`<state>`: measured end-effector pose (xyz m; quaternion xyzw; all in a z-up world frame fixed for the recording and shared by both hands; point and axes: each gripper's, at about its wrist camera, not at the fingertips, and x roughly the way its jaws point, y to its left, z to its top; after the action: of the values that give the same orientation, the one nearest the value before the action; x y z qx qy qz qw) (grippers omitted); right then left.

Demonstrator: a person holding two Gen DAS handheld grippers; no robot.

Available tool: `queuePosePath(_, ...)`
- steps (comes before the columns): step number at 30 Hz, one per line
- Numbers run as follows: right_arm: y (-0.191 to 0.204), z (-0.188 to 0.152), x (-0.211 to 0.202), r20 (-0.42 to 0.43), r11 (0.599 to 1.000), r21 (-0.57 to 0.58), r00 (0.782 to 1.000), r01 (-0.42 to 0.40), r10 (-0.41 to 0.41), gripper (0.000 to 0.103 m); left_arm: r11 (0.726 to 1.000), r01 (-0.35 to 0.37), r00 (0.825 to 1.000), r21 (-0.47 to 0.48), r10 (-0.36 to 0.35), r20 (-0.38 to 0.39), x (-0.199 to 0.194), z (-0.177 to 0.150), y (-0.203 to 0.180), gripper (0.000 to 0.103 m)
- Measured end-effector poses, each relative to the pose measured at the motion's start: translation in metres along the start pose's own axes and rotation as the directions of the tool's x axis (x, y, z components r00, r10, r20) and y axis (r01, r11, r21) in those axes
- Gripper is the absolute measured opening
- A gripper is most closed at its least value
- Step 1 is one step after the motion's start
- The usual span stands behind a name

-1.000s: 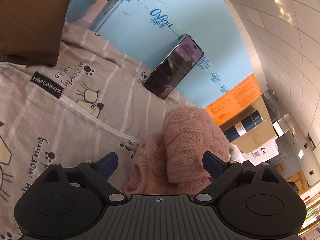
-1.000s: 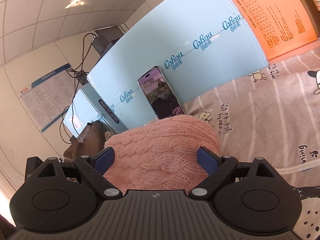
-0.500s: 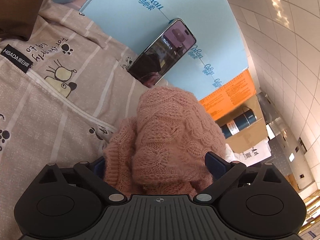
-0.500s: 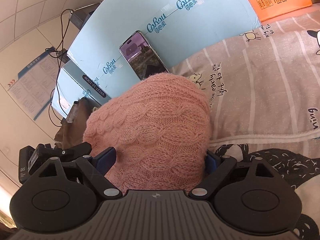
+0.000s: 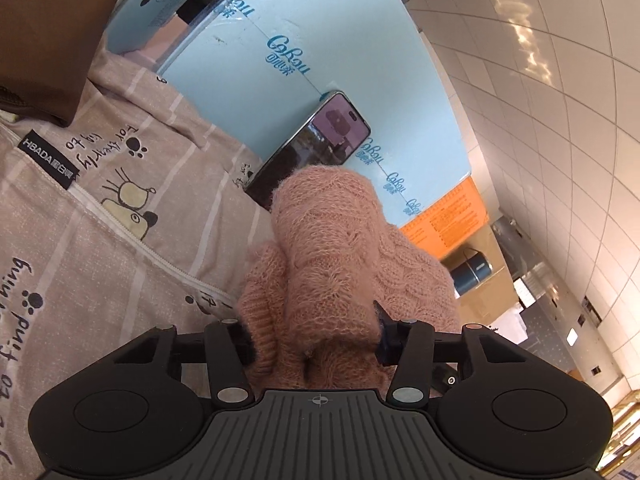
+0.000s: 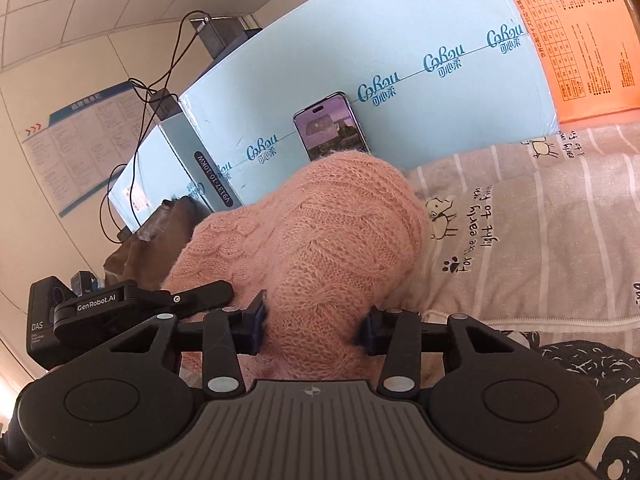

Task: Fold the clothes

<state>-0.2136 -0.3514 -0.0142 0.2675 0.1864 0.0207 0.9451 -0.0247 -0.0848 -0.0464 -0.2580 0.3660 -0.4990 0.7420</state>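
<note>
between the blue pads of the left claw (image 5: 314, 340), a bunched fold of the pink cable-knit woollen sweater (image 5: 340, 264) is sitting pinched, the knit bulging up and away from the fingers toward the black smartphone (image 5: 316, 148). the right claw (image 6: 314, 326) is likewise clamping a thick roll of that same pink cable-knit woollen sweater (image 6: 316, 240), its pads pressing into the wool on both sides. the sweater is lying heaped on the beige striped bed cover printed with cartoon dogs, paw marks and lettering (image 6: 540, 220), just in front of the phone, and its top edge is hiding the phone's lower end in both views. the phone is leaning, screen lit, against the long pale blue carton with repeated blue logos (image 6: 400, 60), which is standing behind the sweater along the far edge of the cover. beyond the sweater on one side, an orange printed sheet (image 6: 576, 32) is adjoining the carton; on the other side, a brown crumpled bag (image 6: 160, 236) is resting near a second pale blue box (image 6: 192, 168). beside the sweater in the right wrist view, the body of the left claw's black device, marked with white lettering, is showing close against the wool. a black patterned patch (image 6: 580, 364) is lying on the cover near the right claw.
</note>
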Motion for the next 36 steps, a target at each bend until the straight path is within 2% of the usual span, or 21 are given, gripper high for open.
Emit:
queuePosePath(6, 0.044, 0.009, 0.023, -0.011, 0.999, -0.029, 0.999, -0.047, 0.046, 0.040, 0.999, -0.046, 0.989, 0.026, 0.042, 0.140, -0.054, 0.013, 0.005, 0.048)
queuePosePath(9, 0.073, 0.016, 0.044, -0.023, 0.994, -0.050, 0.995, -0.096, 0.094, 0.040, 0.994, -0.097, 0.969, 0.043, 0.085, 0.232, -0.089, 0.022, 0.010, 0.048)
queuePosePath(11, 0.096, 0.019, 0.060, -0.026, 0.989, -0.074, 0.991, -0.131, 0.129, 0.040, 0.989, -0.141, 0.946, 0.052, 0.119, 0.301, -0.112, 0.029, 0.012, 0.048)
queuePosePath(14, 0.131, 0.024, 0.086, -0.025, 0.978, -0.109, 0.984, -0.176, 0.174, 0.040, 0.976, -0.206, 0.900, 0.067, 0.163, 0.404, -0.145, 0.041, 0.012, 0.048)
queuePosePath(21, 0.210, 0.040, 0.147, 0.012, 0.947, -0.169, 0.960, -0.273, 0.279, 0.040, 0.913, -0.389, 0.743, 0.122, 0.232, 0.628, -0.200, 0.074, -0.002, 0.048)
queuePosePath(25, 0.244, 0.052, 0.183, 0.032, 0.944, -0.181, 0.958, -0.275, 0.285, 0.041, 0.879, -0.465, 0.674, 0.101, 0.278, 0.684, -0.205, 0.097, 0.005, 0.048)
queuePosePath(28, 0.256, 0.062, 0.220, 0.024, 0.964, -0.131, 0.972, -0.230, 0.235, 0.041, 0.845, -0.529, 0.622, 0.070, 0.331, 0.710, -0.198, 0.114, 0.017, 0.048)
queuePosePath(30, 0.261, 0.066, 0.246, 0.007, 0.974, -0.114, 0.980, -0.196, 0.199, 0.041, 0.824, -0.565, 0.600, 0.042, 0.375, 0.706, -0.189, 0.125, 0.032, 0.048)
queuePosePath(33, 0.264, 0.061, 0.282, -0.013, 0.970, -0.205, 0.992, -0.127, 0.127, 0.042, 0.776, -0.630, 0.583, 0.032, 0.445, 0.680, -0.168, 0.135, 0.060, 0.048)
queuePosePath(34, 0.263, 0.057, 0.292, -0.014, 0.967, -0.230, 0.994, -0.108, 0.108, 0.042, 0.764, -0.644, 0.580, 0.034, 0.459, 0.673, -0.163, 0.137, 0.068, 0.052)
queuePosePath(35, 0.261, 0.054, 0.301, -0.016, 0.963, -0.252, 0.996, -0.092, 0.091, 0.042, 0.752, -0.659, 0.566, 0.027, 0.472, 0.675, -0.159, 0.137, 0.073, 0.052)
queuePosePath(36, 0.257, 0.052, 0.308, -0.025, 0.963, -0.253, 0.996, -0.089, 0.085, 0.043, 0.739, -0.673, 0.549, 0.016, 0.484, 0.681, -0.157, 0.136, 0.078, 0.068)
